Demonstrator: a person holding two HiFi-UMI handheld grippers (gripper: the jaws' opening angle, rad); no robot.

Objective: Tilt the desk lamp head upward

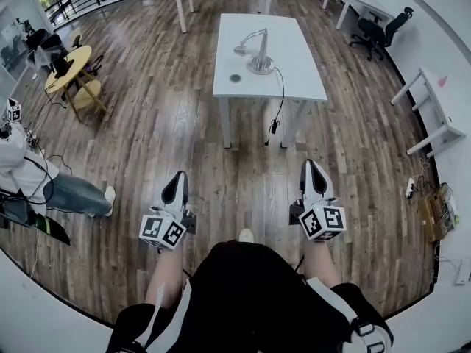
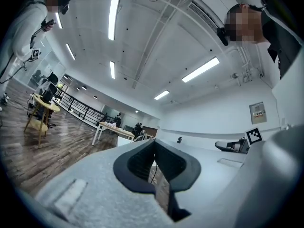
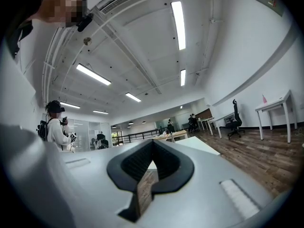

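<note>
1. Left gripper: jaws closed together, gripping nothing.
2. Right gripper: likewise closed and empty.
3. Desk lamp: upright on white table, well ahead of both grippers; its cord hangs over the near edge.

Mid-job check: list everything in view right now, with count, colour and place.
white table: one, white, ahead at centre
desk lamp: one, silver, on the white table
cable: one, black, from the lamp base over the table's near edge
small disc: one, dark, on the table left of the lamp base
round table: one, yellow, far left
office chair: one, black, upper right
side table: one, white, right side
other person: one, white top and blue jeans, left edge
left gripper: one, black and white, shut, empty
right gripper: one, black and white, shut, empty
</note>
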